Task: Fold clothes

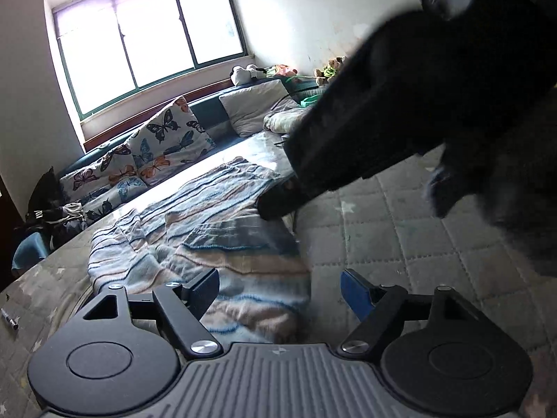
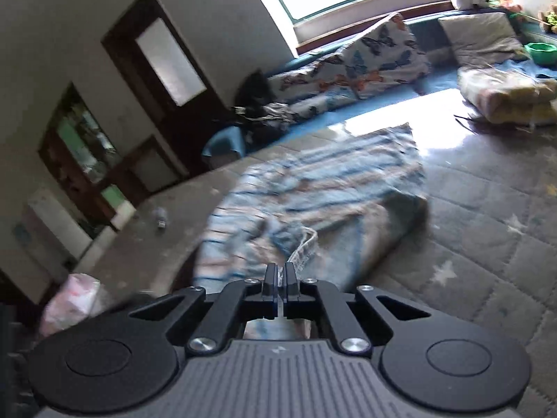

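Note:
A striped blue, white and peach knit garment (image 1: 209, 237) lies partly folded on the grey quilted mattress (image 1: 400, 237). My left gripper (image 1: 282, 291) is open, its jaws wide apart just above the garment's near edge. My right gripper (image 2: 279, 275) is shut on a fold of the same garment (image 2: 313, 195) at its near end. In the left wrist view the right gripper's black body (image 1: 383, 111) reaches in from the upper right, its tip on the garment's far right part.
Butterfly-print cushions (image 1: 163, 142) and a grey pillow (image 1: 254, 108) line the window bench. Folded bedding (image 2: 508, 94) and a green bowl (image 2: 541, 52) sit at the far right. A dark clothes pile (image 1: 55, 209) lies left. A small bottle (image 2: 161, 216) and a pink bag (image 2: 75, 299) lie near the mattress edge.

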Motion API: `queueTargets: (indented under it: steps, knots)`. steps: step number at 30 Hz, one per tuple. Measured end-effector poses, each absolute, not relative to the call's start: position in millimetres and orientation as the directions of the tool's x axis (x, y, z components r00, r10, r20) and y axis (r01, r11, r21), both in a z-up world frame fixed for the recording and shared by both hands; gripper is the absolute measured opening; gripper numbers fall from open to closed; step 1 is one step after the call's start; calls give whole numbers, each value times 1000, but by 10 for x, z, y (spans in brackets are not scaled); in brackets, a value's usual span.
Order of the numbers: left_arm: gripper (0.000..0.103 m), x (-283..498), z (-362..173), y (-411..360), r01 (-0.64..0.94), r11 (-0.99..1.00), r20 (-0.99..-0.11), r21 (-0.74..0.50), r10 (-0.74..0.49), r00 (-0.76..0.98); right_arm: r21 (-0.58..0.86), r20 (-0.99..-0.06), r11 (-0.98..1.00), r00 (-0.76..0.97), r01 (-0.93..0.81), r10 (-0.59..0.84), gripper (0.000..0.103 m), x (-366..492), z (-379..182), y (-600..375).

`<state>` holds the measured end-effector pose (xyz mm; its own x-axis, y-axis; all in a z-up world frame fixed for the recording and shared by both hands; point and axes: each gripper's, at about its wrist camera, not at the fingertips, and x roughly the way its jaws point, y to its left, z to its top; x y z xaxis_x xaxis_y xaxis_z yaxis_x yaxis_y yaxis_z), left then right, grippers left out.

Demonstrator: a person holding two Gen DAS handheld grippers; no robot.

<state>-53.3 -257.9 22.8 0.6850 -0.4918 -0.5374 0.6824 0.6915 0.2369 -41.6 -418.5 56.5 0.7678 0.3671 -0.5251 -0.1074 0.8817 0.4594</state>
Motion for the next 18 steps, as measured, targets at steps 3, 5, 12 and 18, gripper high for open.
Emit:
queueTargets:
  steps: [3,5,12,18]
  knots:
    - [71,-503,229,-2632,683,693,-538,230,-494,683,451,-530,887,771,-98,354,2,-397,627,-4205]
    - [69,-474,228,-2672,683,695,-536,223,-498,682,487,-534,869,757,-90,378,2,-373,595,-4247]
    - [32,-337,226,-2711,650,732,-533,203,-475,700,543,-494,827,741,-148,456,2,-424,634,-4177]
    - [4,-251,373,-2294,540,831,-488,130,-420,765,501,-463,843,763,-195,452,7,-468,782,-4041]
